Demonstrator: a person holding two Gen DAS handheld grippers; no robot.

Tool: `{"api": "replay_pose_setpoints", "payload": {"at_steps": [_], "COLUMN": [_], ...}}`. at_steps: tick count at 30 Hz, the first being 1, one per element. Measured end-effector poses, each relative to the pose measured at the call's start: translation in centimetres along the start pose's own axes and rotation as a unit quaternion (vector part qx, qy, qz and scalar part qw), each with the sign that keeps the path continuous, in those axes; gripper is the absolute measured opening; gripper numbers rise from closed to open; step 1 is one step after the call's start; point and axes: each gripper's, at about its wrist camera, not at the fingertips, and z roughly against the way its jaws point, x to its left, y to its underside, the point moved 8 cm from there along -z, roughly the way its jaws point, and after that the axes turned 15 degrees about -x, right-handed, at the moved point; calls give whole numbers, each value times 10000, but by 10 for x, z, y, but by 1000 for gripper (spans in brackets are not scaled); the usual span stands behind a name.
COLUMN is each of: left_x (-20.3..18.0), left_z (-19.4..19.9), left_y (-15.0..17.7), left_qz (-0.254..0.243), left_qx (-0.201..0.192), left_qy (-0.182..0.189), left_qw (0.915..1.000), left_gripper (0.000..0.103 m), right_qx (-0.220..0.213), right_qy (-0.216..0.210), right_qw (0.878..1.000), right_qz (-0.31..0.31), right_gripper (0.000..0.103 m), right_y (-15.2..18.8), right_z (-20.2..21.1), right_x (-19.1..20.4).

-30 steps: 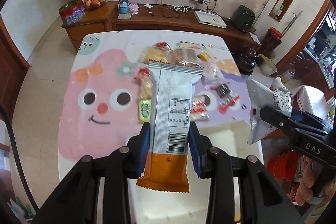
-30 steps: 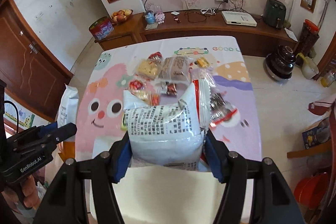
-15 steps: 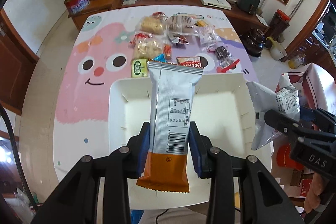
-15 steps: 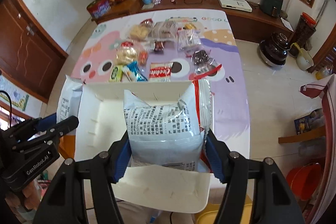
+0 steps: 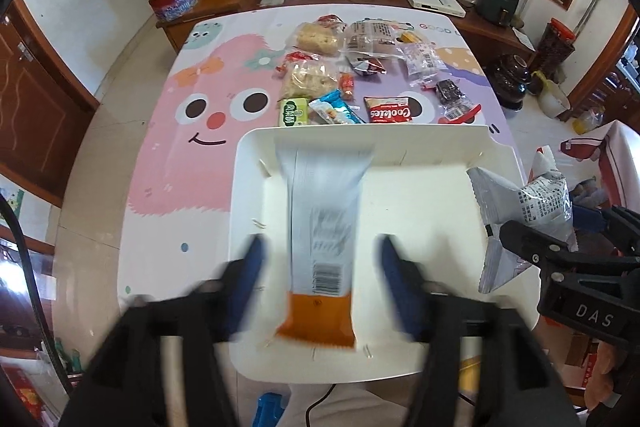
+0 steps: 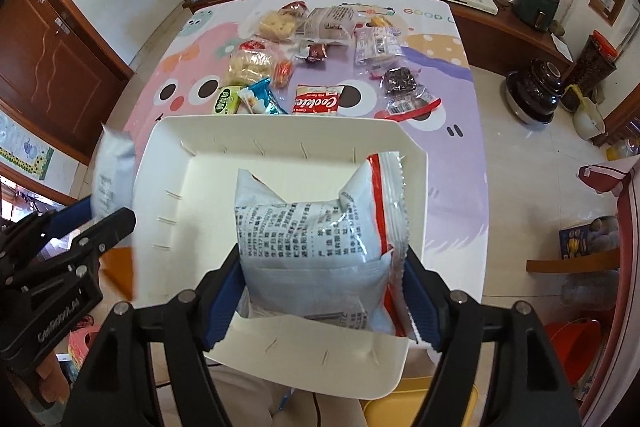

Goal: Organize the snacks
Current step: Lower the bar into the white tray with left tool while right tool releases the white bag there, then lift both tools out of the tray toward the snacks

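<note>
the step in hand is the drop: both snacks are over the white tray (image 5: 432,143), which sits at the near edge of the tabletop (image 5: 160,155).

the left hand-held gripper (image 5: 320,279) is opening. its blue pads stand clear on either side of the long silver-and-orange wrapper (image 5: 320,227), no longer touching it, and the wrapper looks blurred, so it reads as falling free toward the left half of the tray floor.

the right hand-held gripper (image 6: 324,291) is also opening, but the white puffy packet (image 6: 312,251) with the red stripe is between its pads and looks to be touching both, its lower end just above the near right part of the tray. whether it has slipped loose yet i cannot tell.

the rest of the snacks lie unsorted on the middle and far half of the tabletop: a green packet (image 5: 294,111), a blue wrapper (image 5: 334,109) and a red cookies pack (image 5: 390,110) right behind the tray's far rim, with rice crackers (image 5: 308,81), a dark brownie (image 5: 450,91) and other clear bags further back.

next, i judge both grippers need to spread fully and lift straight up so neither packet catches on a pad, then reach past the far rim for the nearest loose snacks. the tray is nearly empty, so the sorting looks to be at an early stage.
</note>
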Motion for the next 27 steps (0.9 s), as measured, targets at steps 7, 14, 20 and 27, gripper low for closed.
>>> {"api": "replay_pose_setpoints", "payload": {"at_steps": [7,14,20,27], "left_x": [10,18,24,39], "left_z": [14,25,33,37], "left_y": [0,1,-4,-18], "left_qz": [32,135,48,-124], "left_qx": [-258,-415,-599,-762], "left_qy": [-212,-166,-125,-59], "left_qw": [9994,9989,9981,9970], "left_gripper": [91,91,91,91], "right_qx": [-100,-305,-491,-676], "right_qy": [-112,-127,-12,191], "right_qw": [9999,9995,9987,9972], "right_qz": [-22,-5,-144,-274], "right_gripper": [78,79,79,79], "right_y": [1,-1,-7,-22], "right_z": [5,18,28,35], "right_x": [10,17,16,25]}}
